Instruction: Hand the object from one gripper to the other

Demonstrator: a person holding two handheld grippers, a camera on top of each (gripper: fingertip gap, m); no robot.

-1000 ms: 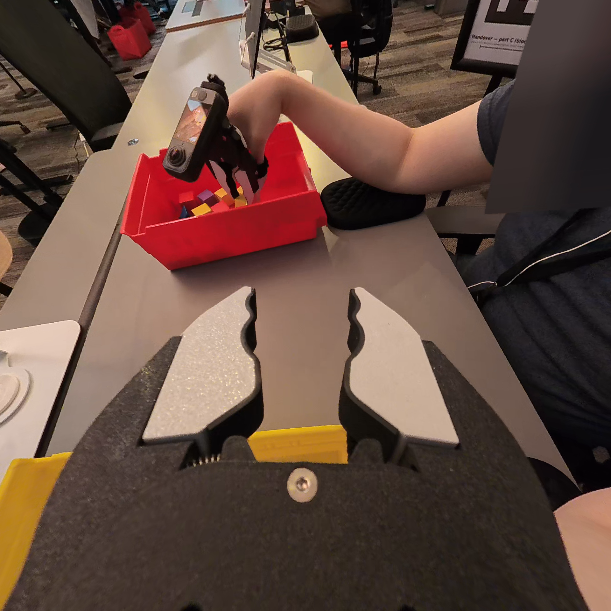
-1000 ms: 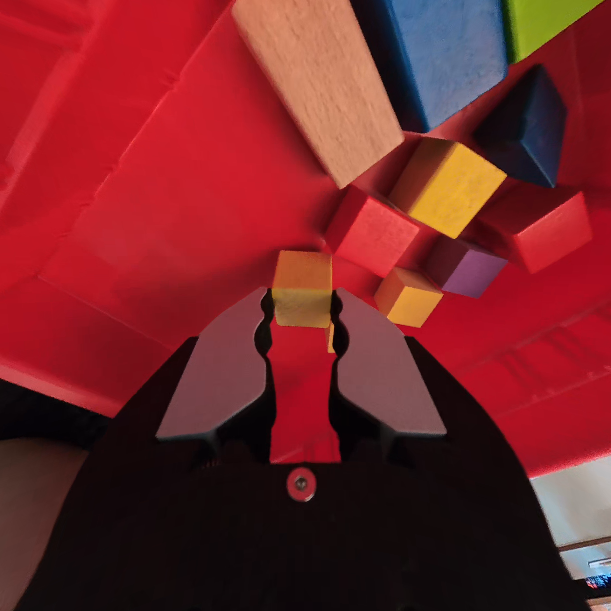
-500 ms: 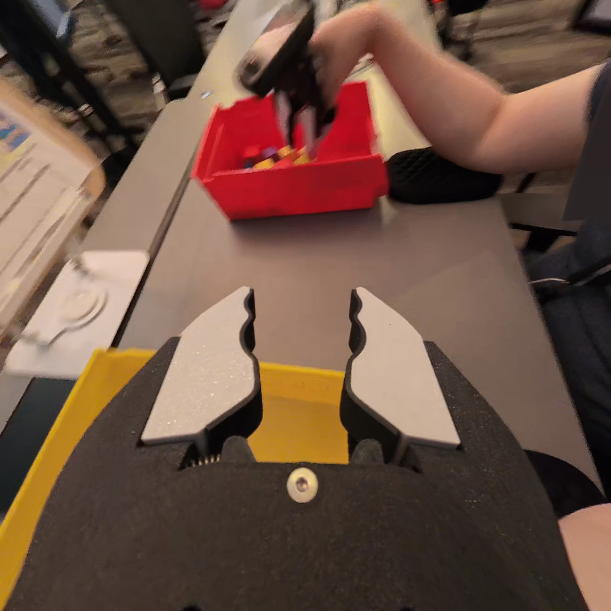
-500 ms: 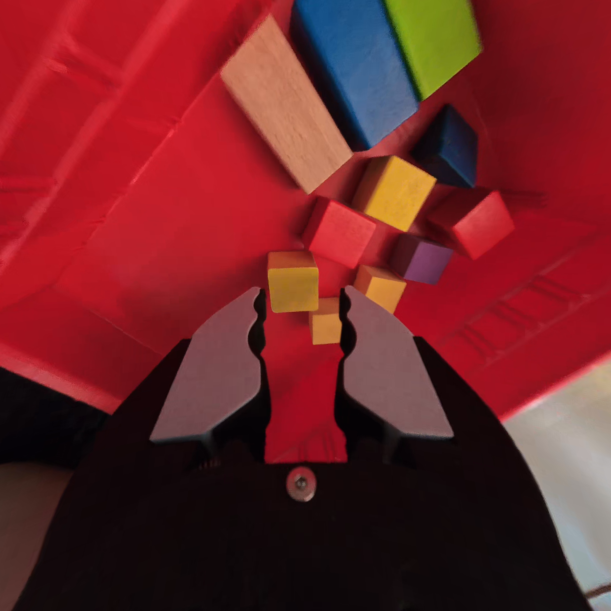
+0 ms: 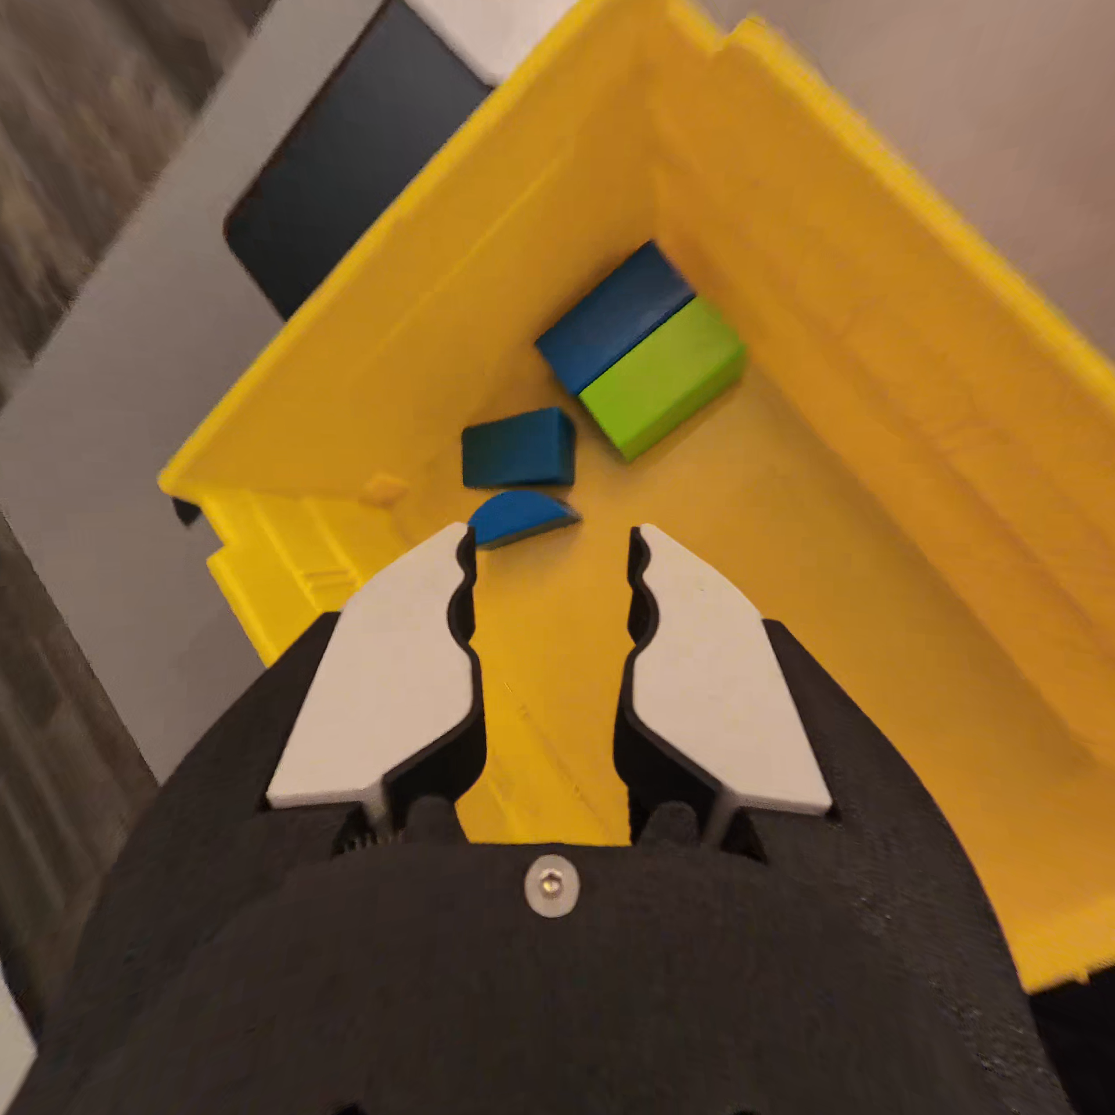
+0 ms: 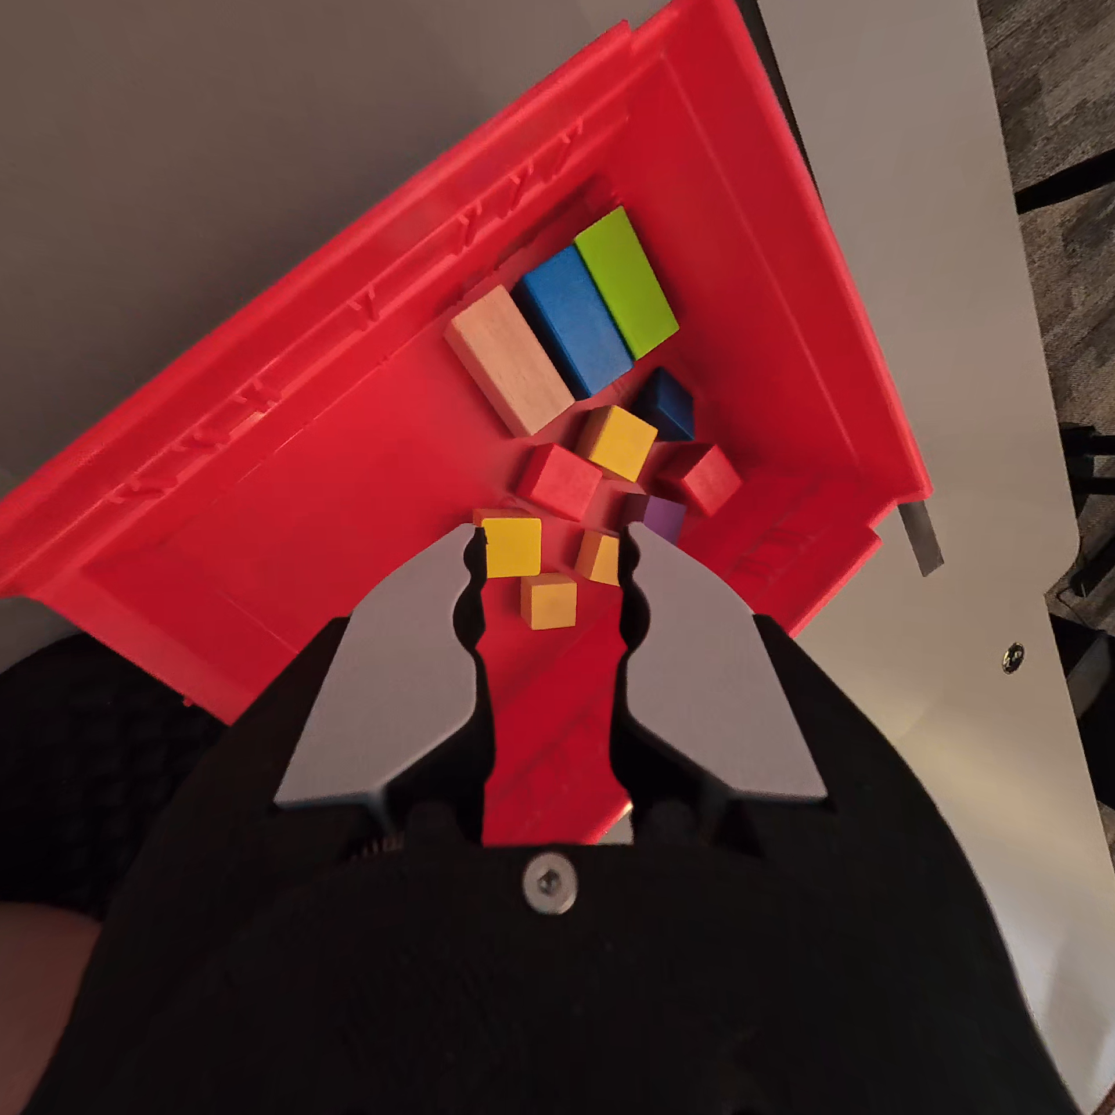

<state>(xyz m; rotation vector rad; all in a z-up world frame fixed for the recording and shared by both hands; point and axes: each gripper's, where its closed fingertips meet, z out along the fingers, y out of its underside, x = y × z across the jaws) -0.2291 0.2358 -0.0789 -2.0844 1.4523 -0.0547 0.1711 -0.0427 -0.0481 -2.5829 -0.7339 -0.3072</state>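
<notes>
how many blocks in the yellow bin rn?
4 in the yellow bin: blue block and green block side by side near the far corner, dark blue block in front, blue half-round block nearest the left gripper.

Purple block half hidden by gripper finger, yellow bin cut off
</notes>
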